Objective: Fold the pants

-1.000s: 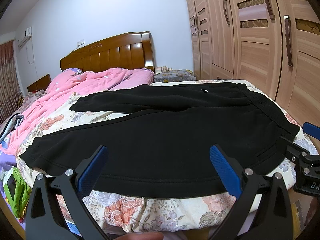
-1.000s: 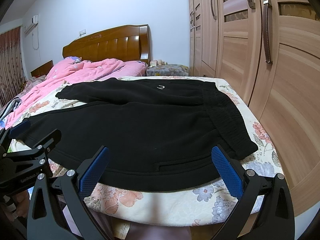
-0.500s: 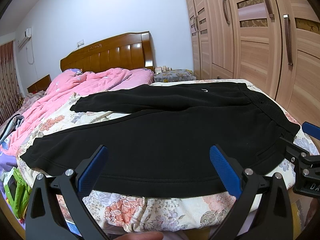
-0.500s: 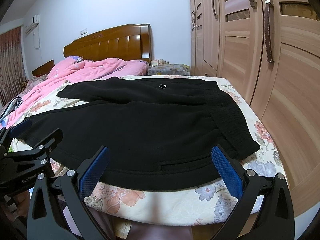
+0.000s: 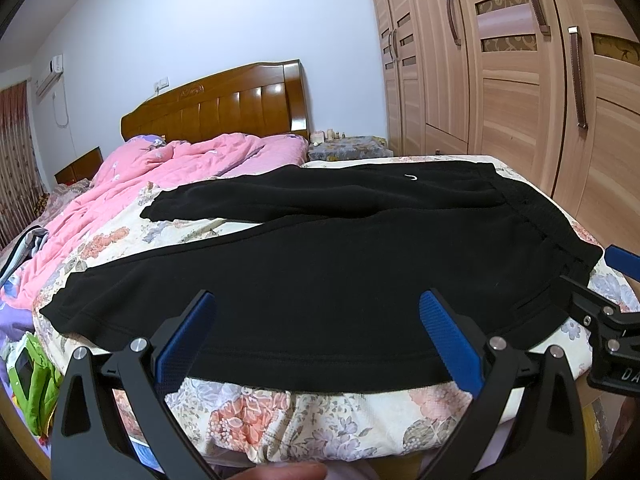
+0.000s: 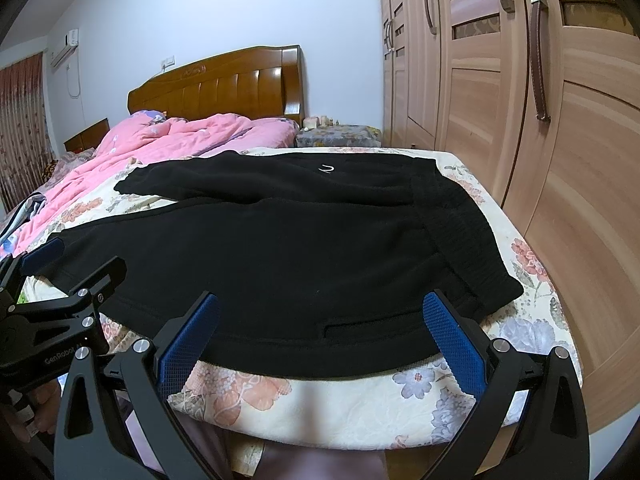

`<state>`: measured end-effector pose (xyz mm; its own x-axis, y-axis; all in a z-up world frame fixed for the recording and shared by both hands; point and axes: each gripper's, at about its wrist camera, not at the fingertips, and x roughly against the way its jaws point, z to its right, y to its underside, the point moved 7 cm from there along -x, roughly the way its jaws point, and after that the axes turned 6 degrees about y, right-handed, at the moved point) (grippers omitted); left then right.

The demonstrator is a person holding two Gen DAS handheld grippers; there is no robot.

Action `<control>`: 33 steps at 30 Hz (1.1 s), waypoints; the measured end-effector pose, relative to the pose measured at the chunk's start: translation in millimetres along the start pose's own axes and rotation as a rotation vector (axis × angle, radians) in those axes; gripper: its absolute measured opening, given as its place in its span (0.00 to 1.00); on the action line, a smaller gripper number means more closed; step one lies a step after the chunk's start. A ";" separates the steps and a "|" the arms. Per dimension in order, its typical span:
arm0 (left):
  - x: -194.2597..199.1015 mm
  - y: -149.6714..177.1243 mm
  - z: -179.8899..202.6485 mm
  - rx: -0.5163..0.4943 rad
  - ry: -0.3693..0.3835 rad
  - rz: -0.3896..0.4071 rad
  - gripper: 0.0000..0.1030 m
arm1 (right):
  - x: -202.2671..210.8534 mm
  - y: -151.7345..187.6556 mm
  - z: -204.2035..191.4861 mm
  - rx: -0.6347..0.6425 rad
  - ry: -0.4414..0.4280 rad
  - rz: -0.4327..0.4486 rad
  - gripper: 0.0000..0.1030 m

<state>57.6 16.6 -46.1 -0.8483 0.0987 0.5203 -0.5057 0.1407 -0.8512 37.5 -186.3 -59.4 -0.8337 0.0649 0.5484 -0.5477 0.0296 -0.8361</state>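
Black pants [image 5: 340, 264] lie spread flat across the foot of the bed, waistband to the right, both legs running left. They also show in the right wrist view [image 6: 304, 248]. A small white logo [image 5: 412, 177] marks the far leg. My left gripper [image 5: 316, 332] is open and empty, just short of the near hem at the bed's edge. My right gripper [image 6: 320, 332] is open and empty, facing the near edge by the waistband corner [image 6: 500, 292]. Each gripper shows at the edge of the other's view.
The bed has a floral sheet [image 5: 304, 424] and a pink quilt [image 5: 168, 168] at the far left, by a wooden headboard [image 5: 216, 104]. A wooden wardrobe [image 6: 540, 128] stands close along the right. Green items [image 5: 32, 380] lie low left of the bed.
Both grippers have drifted slightly; the right view shifts a little to the right. The pants have not moved and both grippers stay open.
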 end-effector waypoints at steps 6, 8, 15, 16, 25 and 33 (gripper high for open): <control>-9.7 4.1 1.4 -0.018 0.018 -0.037 0.99 | -11.0 5.5 -2.3 0.028 0.005 -0.032 0.96; -17.0 3.9 0.1 -0.027 0.032 -0.061 0.99 | -21.7 0.3 -3.3 0.050 -0.017 -0.061 0.96; -67.5 -31.6 -45.3 -0.094 -0.095 -0.142 0.99 | -96.4 -81.9 25.5 0.043 -0.026 -0.118 0.96; -77.3 -35.1 -52.1 -0.087 -0.084 -0.173 0.99 | -116.0 -98.0 31.7 0.025 -0.037 -0.134 0.96; -189.4 -85.3 -97.8 -0.006 0.206 -0.324 0.98 | -288.0 -174.3 27.7 0.180 -0.127 -0.271 0.96; -276.5 -131.4 -104.9 0.133 0.421 -0.429 0.98 | -401.2 -184.0 32.5 0.383 -0.181 -0.404 0.96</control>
<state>375.1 74.2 -70.8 -0.4432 0.4448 0.7783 -0.8267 0.1329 -0.5467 470.5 -250.2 -125.3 -0.5338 -0.0491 0.8442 -0.7829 -0.3487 -0.5153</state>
